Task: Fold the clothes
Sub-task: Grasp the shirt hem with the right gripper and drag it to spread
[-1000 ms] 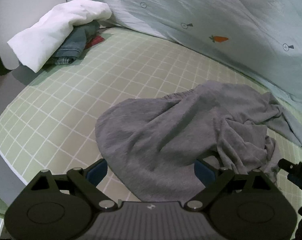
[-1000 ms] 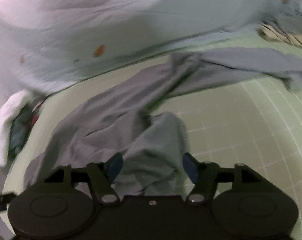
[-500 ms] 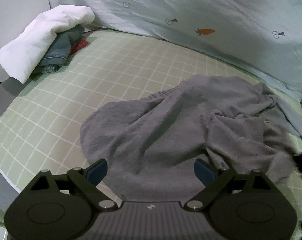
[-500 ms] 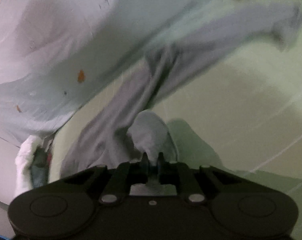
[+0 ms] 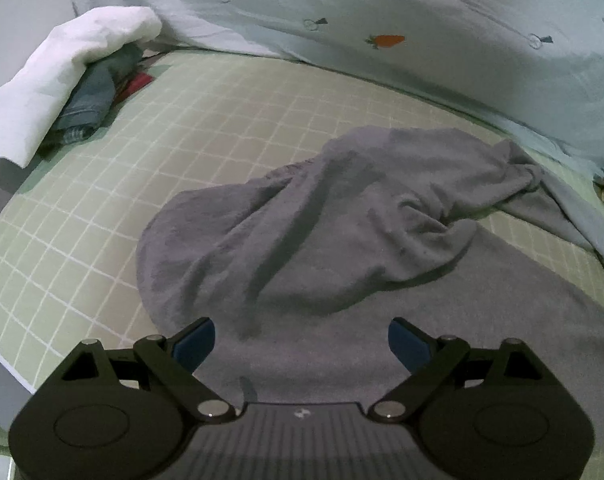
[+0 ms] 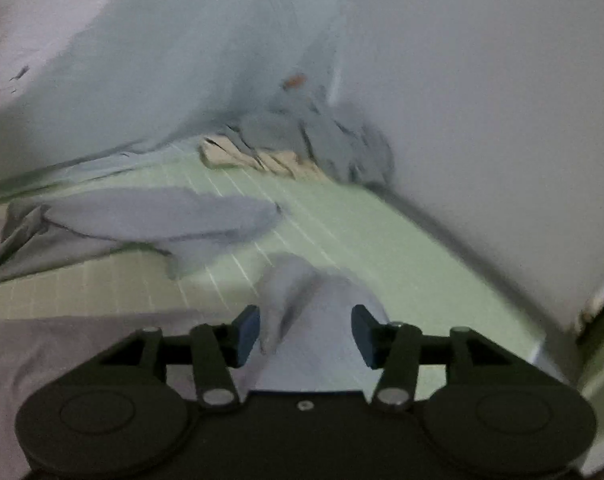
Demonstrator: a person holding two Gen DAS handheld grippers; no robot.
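A grey garment [image 5: 341,216] lies crumpled on the green checked sheet [image 5: 182,128], with a flatter layer spread toward the right. My left gripper [image 5: 300,346] hangs open just above its near edge, nothing between the blue pads [image 5: 194,344]. In the blurred right wrist view, one end of the grey garment [image 6: 317,320] lies between the fingers of my right gripper [image 6: 305,336]. Its jaws are opening and the pads stand apart from the cloth. A sleeve or leg of the garment [image 6: 154,216] stretches across the sheet further back.
A white cloth over folded jeans [image 5: 62,76] sits at the far left corner. A pale blue duvet with carrot prints [image 5: 381,20] is bunched along the back. A white wall [image 6: 481,120] borders the bed on the right, with a cream striped item [image 6: 262,158] near the corner.
The right gripper closed on the garment's end, swung right with it and now stands apart again. In the left view, a flat grey layer has spread out to the right.
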